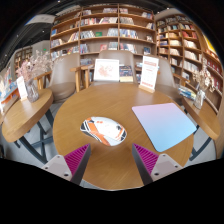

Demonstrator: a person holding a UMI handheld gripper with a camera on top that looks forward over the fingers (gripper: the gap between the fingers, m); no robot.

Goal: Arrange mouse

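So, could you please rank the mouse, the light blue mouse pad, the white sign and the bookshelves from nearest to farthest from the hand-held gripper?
Open hand-held gripper, nothing between its fingers:
1. Mouse, just ahead of the fingers, slightly left.
2. Light blue mouse pad, ahead on the right; close to the mouse's range.
3. White sign, past the round table.
4. Bookshelves, along the back wall.

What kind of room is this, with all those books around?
Most likely a library or bookshop reading area. Tall bookshelves full of books line the back wall, and display signs stand beyond a round wooden table. On the table lie a mouse and a mouse pad, ahead of the open gripper.
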